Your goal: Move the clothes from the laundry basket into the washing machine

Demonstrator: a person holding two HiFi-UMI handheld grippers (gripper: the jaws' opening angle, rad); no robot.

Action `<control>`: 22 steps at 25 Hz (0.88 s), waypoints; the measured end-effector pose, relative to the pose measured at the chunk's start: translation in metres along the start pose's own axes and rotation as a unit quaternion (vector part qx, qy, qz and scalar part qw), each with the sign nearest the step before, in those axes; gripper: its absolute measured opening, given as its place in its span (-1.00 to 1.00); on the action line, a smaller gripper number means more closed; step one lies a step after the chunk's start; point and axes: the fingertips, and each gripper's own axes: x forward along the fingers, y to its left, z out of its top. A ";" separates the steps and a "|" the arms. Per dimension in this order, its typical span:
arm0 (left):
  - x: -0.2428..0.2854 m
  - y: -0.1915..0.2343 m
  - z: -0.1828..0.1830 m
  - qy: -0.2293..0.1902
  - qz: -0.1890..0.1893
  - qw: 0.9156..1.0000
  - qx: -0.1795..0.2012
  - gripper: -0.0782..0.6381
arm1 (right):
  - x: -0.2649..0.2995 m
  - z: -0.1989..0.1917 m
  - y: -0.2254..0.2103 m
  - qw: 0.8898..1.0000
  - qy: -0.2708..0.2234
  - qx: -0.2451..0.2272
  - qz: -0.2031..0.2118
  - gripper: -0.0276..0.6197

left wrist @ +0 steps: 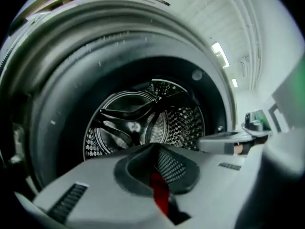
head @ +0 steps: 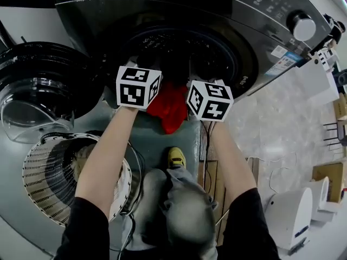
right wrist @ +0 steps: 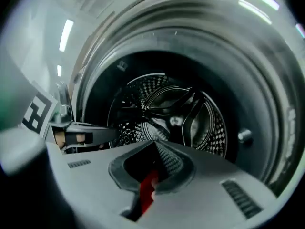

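Head view: both arms stretched forward side by side, left forearm (head: 105,156) and right forearm (head: 230,161) almost parallel, marker cubes (head: 138,86) (head: 210,99) level with each other just in front of the washing machine (head: 260,15) opening. Grippers point about level, slightly down, straight at the mouth of the drum (left wrist: 138,123)

Left gripper view: left gripper (left wrist: 155,149) jaws pressed together, thin strip of red garment (left wrist: 159,194) pinched in the slit between the pads, cloth runs down and back from the fingertips. Drum dead ahead of the tips, beyond them

Right gripper view: right gripper (right wrist: 155,147) same, jaws closed on a fold of the red cloth, which sits just behind and below the tips. Each gripper shows at the edge of the other's view, close beside it

Head view again: bulk of the garment hangs below and between the two pairs of fingers, in front of the opening, not inside the drum. Laundry basket (head: 49,177) well behind the fingers, low on the left side. Door (head: 38,91) swung open left of the left gripper
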 end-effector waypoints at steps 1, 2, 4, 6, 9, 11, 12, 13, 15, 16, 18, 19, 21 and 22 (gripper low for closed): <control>-0.004 -0.001 0.001 -0.001 -0.001 1.000 0.004 -0.75 | -0.004 0.001 0.000 1.000 -0.001 0.004 0.001 -0.90; -0.007 -0.002 0.002 -0.002 -0.001 1.000 0.008 -0.75 | -0.009 0.002 0.000 1.000 -0.002 0.006 0.002 -0.90; -0.014 -0.003 0.001 -0.004 0.000 1.000 0.012 -0.75 | -0.020 0.005 0.001 1.000 -0.004 0.002 0.004 -0.90; -0.019 -0.002 0.001 -0.007 0.001 1.000 0.007 -0.75 | -0.030 0.006 -0.002 1.000 -0.007 -0.005 0.003 -0.90; -0.028 -0.005 0.002 -0.016 0.004 1.000 0.001 -0.75 | -0.043 0.007 -0.010 1.000 -0.010 0.003 -0.004 -0.90; -0.033 -0.009 0.003 -0.018 0.004 1.000 0.013 -0.75 | -0.048 0.008 -0.017 1.000 -0.013 0.010 -0.007 -0.90; -0.036 -0.012 0.001 -0.017 0.004 1.000 0.021 -0.75 | -0.050 0.008 -0.020 1.000 -0.013 0.013 -0.008 -0.90; -0.039 -0.015 -0.001 -0.015 0.004 1.000 0.027 -0.75 | -0.052 0.007 -0.023 1.000 -0.014 0.019 -0.008 -0.90; -0.042 -0.016 -0.002 -0.014 0.008 0.999 0.028 -0.75 | -0.053 0.006 -0.030 0.999 -0.018 0.033 -0.006 -0.90; -0.041 -0.014 -0.002 -0.016 0.012 0.999 0.025 -0.75 | -0.051 0.005 -0.032 0.999 -0.019 0.038 -0.003 -0.90; -0.041 -0.009 -0.006 -0.014 0.022 1.000 0.017 -0.75 | -0.046 -0.002 -0.033 0.999 -0.013 0.037 0.005 -0.90; -0.040 -0.007 -0.010 -0.011 0.026 0.999 0.015 -0.75 | -0.044 -0.006 -0.033 0.999 -0.009 0.035 0.009 -0.90; -0.039 -0.003 -0.016 -0.004 0.032 0.999 0.020 -0.75 | -0.041 -0.013 -0.032 0.999 -0.006 0.039 0.013 -0.90; -0.038 -0.002 -0.019 0.000 0.034 0.999 0.023 -0.75 | -0.041 -0.016 -0.032 0.999 -0.005 0.046 0.015 -0.90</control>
